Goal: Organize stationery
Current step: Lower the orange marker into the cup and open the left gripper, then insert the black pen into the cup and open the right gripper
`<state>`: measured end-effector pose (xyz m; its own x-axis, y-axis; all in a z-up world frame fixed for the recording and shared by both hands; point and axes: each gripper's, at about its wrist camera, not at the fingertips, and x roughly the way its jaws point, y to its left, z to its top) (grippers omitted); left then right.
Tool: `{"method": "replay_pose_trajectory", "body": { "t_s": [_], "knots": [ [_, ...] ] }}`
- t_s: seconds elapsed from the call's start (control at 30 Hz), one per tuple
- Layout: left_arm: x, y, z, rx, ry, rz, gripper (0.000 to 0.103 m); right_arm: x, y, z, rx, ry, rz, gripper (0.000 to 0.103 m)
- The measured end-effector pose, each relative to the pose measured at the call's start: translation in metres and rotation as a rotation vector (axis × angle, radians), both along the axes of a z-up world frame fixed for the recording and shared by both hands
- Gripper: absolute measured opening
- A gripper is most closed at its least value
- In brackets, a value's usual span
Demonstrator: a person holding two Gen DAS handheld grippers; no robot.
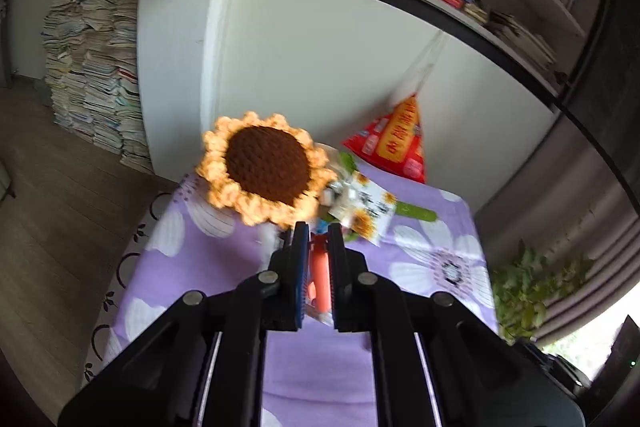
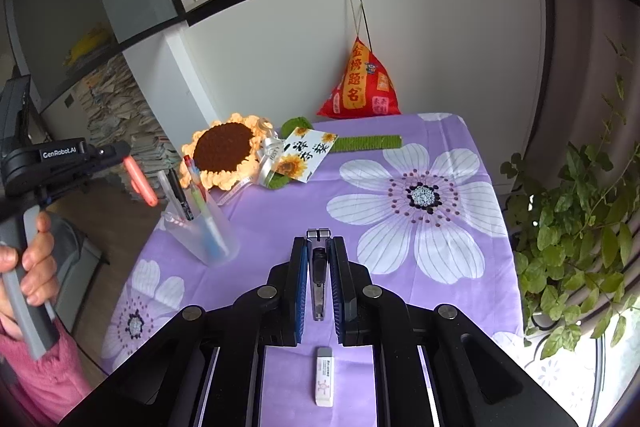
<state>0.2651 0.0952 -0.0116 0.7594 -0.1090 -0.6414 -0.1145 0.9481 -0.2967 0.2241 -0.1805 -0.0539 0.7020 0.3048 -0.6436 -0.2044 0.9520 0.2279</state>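
Nearest me, the eraser [image 2: 324,377] lies loose on the cloth [image 2: 400,291] under my right gripper [image 2: 319,247], whose jaws are closed on a small cutter [image 2: 319,279]; a tilt could let it slide out. My left gripper [image 1: 319,239] pinches an orange pen [image 1: 319,275] off the table's edge; a drop there would hit the floor. Farther on, the clear cup [image 2: 204,227] holds several pens and leans, so I judge a clumsy insertion could tip it.

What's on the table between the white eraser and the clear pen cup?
In the right wrist view, only bare purple flowered tablecloth shows between the eraser and the pen cup; the right gripper, jaws shut on a utility knife, hides some of that stretch.
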Motion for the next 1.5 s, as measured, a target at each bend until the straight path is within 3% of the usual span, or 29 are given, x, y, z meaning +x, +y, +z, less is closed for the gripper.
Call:
{"method": "replay_pose_trajectory", "body": {
  "t_s": [0.3,0.57,0.8,0.9,0.97,1.07,1.2,1.5],
  "knots": [
    [0.020,0.011,-0.051,0.015,0.072,-0.007,0.007,0.003,0.023,0.008,-0.046,-0.020,0.013,0.011],
    [0.018,0.011,-0.071,0.013,0.112,-0.058,0.007,0.007,0.045,0.016,-0.065,-0.043,0.040,0.011],
    [0.011,0.011,-0.083,-0.026,0.126,-0.129,0.007,0.011,0.074,0.046,-0.046,-0.134,0.086,0.011],
    [-0.005,0.021,-0.076,-0.052,0.090,-0.121,0.016,0.017,0.087,0.057,-0.021,-0.162,0.113,0.011],
    [-0.016,0.028,-0.073,-0.064,0.063,-0.106,0.030,0.022,0.099,0.064,-0.007,-0.178,0.139,0.011],
    [-0.035,0.038,-0.071,-0.054,0.042,-0.082,0.033,0.032,0.122,0.070,0.000,-0.211,0.187,0.011],
    [-0.054,0.051,-0.076,-0.066,0.045,-0.059,0.036,0.047,0.154,0.063,-0.019,-0.228,0.223,0.011],
    [-0.060,0.060,-0.092,-0.037,0.078,-0.047,0.036,0.078,0.193,0.012,-0.076,-0.152,0.257,0.011]
  ]
}}
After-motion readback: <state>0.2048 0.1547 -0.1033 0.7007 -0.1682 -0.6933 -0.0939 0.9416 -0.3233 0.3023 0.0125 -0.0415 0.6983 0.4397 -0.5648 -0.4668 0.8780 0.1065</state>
